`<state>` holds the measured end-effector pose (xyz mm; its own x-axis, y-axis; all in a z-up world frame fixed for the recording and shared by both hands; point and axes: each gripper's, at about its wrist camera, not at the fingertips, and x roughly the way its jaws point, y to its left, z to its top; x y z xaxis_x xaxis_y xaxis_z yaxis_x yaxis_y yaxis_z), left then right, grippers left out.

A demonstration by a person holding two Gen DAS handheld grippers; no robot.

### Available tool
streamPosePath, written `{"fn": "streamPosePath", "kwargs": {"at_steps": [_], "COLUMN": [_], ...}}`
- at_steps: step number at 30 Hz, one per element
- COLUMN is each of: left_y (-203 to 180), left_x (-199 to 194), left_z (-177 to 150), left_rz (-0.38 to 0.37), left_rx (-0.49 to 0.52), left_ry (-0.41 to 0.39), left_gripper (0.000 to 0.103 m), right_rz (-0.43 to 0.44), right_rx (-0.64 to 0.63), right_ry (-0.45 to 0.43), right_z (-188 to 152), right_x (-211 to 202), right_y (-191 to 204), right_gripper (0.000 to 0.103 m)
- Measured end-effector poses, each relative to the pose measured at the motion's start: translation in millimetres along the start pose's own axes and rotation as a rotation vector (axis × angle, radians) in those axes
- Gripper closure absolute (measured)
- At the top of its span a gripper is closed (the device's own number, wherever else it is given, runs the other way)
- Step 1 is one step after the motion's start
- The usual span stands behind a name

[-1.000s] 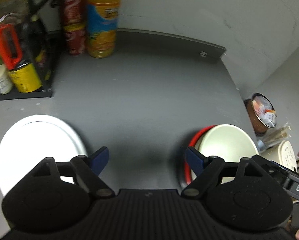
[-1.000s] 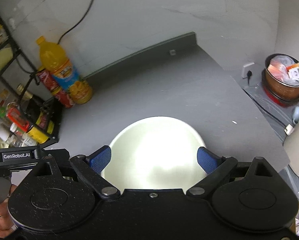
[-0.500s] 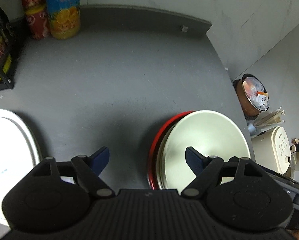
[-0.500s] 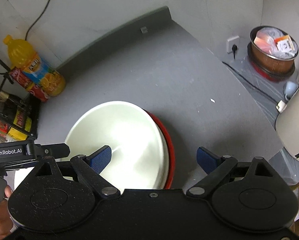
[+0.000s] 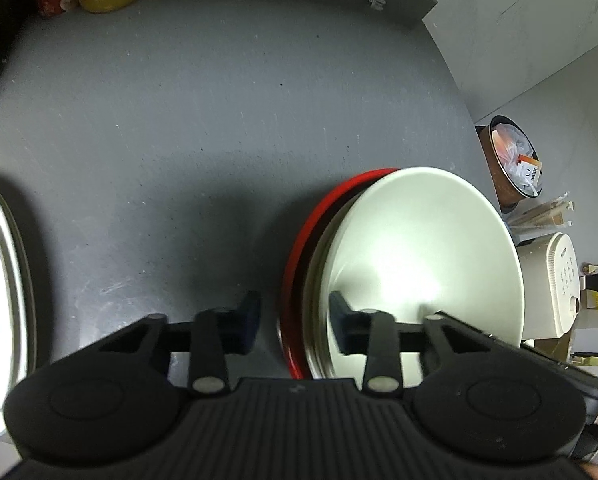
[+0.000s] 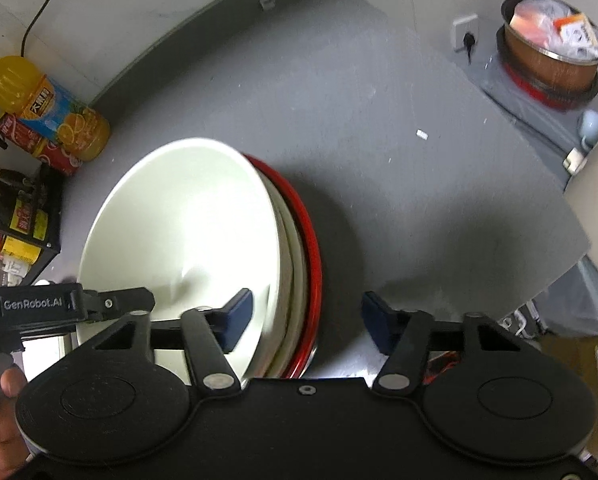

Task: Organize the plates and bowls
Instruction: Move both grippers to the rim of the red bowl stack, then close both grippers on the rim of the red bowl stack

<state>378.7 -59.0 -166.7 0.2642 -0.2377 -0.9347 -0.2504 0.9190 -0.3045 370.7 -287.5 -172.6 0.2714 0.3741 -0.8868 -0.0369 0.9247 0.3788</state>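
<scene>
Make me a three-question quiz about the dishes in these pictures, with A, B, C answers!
1. Where is the orange juice bottle?
A. by the back wall
B. inside the cream bowl
C. on the floor

2. What colour is the plate at the bottom of the stack?
A. blue
B. red
C. green

3. How are the left claw fingers placed?
A. both resting on the white plate
B. clamped on the bottle
C. either side of the stack's rim

Answers: 1 A, it stands at the counter's back edge. 2 B, a red rim peeks out under the cream bowl. 3 C, one finger is over the bowl, one outside.
</scene>
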Motion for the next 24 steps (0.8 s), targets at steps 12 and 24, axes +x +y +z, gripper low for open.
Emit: {"fn": "streamPosePath", "kwargs": {"at_steps": [12,24], "left_y": [3.9,30.1], "left_x": [3.2,-29.3], "left_z": [0.5,-3.6], "left_rz": [-0.020,0.002], "left_rx": [0.017,-0.016], "left_ry": [0.020,-0.058], "left_gripper": [0.081,0.083], "right_rz": [0.030,0.067], "right_rx": [0.013,-0.058], "right_ry": [0.015,-0.007], "right_z": [0.5,2.0], "right_x": [3.4,2.7], "right_y": [-0.3,31.3], "right_gripper": [0.073,0.074]}}
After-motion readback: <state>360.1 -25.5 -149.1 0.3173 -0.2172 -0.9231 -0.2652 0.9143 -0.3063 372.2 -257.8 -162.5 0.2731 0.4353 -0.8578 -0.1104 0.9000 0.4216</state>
